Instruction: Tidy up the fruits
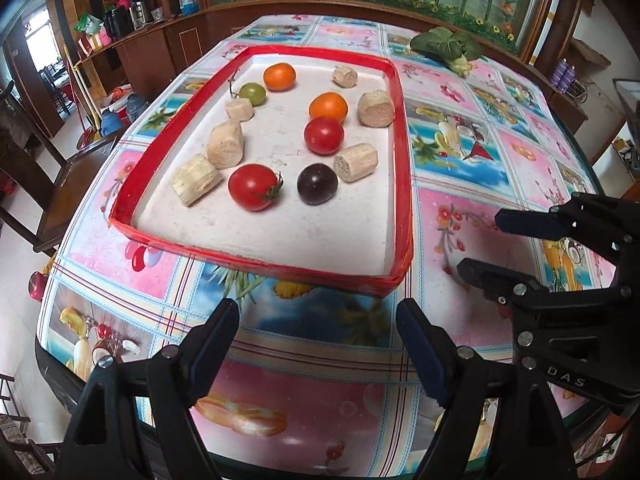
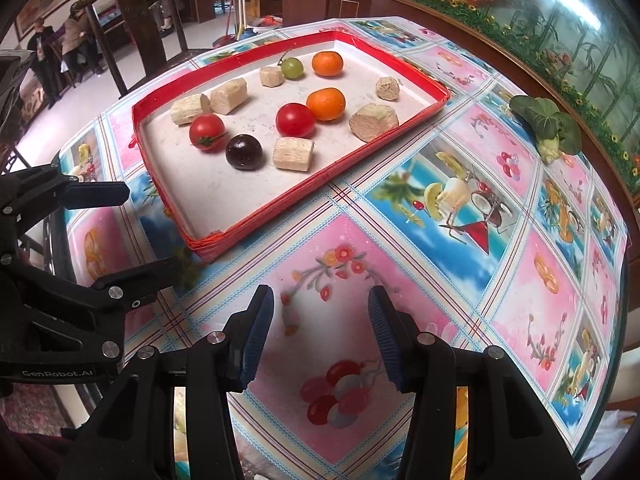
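A white tray with a red rim (image 1: 400,160) (image 2: 280,204) lies on the table. In it are two red tomatoes (image 1: 253,186) (image 1: 323,135), two oranges (image 1: 327,107) (image 1: 279,76), a dark plum (image 1: 317,183) (image 2: 244,152), a green fruit (image 1: 253,93) and several pale sugarcane chunks (image 1: 356,162). My left gripper (image 1: 318,316) is open and empty, just short of the tray's near rim. My right gripper (image 2: 320,304) is open and empty over the tablecloth, to the right of the tray; it also shows in the left wrist view (image 1: 480,244).
A leafy green vegetable (image 1: 448,46) (image 2: 548,124) lies on the far right of the flowered tablecloth (image 2: 440,280). A wooden chair (image 1: 60,176) stands at the table's left. A wooden cabinet runs behind the table.
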Action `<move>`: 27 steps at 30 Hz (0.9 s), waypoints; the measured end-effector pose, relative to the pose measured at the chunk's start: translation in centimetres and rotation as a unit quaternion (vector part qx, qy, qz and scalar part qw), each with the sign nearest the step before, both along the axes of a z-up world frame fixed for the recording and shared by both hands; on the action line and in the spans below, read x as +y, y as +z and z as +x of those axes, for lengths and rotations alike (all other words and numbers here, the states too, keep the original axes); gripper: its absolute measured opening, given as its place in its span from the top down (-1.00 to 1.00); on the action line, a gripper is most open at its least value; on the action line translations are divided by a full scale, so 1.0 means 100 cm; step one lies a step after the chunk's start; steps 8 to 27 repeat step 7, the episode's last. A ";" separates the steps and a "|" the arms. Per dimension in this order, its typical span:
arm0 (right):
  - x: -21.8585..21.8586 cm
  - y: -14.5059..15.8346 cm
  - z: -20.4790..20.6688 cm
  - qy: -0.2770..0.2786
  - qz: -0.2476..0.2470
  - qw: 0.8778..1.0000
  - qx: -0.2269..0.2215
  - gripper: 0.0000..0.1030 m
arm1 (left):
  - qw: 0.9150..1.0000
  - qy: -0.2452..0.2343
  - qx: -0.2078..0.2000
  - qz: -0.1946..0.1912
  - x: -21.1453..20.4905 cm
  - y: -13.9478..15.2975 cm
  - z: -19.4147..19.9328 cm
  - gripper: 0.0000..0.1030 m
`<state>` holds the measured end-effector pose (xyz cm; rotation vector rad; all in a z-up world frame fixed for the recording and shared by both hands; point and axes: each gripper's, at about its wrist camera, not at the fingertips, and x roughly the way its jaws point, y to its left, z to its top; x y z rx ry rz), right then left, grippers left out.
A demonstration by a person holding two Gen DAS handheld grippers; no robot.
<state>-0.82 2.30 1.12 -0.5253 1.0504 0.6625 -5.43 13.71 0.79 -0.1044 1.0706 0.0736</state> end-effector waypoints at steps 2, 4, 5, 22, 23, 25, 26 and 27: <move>0.001 -0.001 0.000 0.000 -0.001 1.000 0.002 0.06 | 1.000 -0.001 -0.012 0.002 -0.001 0.002 0.000 -0.63; 0.001 -0.001 0.001 0.000 -0.001 1.000 0.002 0.06 | 1.000 -0.002 -0.015 0.005 -0.002 0.003 0.000 -0.64; 0.002 -0.002 0.002 -0.001 -0.002 1.000 0.002 0.06 | 1.000 -0.003 -0.012 0.005 -0.002 0.002 0.001 -0.64; 0.002 -0.002 0.003 -0.003 -0.004 1.000 0.002 0.06 | 1.000 -0.001 -0.002 0.002 -0.001 0.001 0.003 -0.64; 0.002 -0.002 0.003 -0.003 -0.004 1.000 0.002 0.06 | 1.000 -0.001 -0.002 0.002 -0.001 0.001 0.003 -0.64; 0.002 -0.002 0.003 -0.003 -0.004 1.000 0.002 0.06 | 1.000 -0.001 -0.002 0.002 -0.001 0.001 0.003 -0.64; 0.002 -0.002 0.003 -0.003 -0.004 1.000 0.002 0.06 | 1.000 -0.001 -0.002 0.002 -0.001 0.001 0.003 -0.64; 0.002 -0.002 0.003 -0.003 -0.004 1.000 0.002 0.06 | 1.000 -0.001 -0.002 0.002 -0.001 0.001 0.003 -0.64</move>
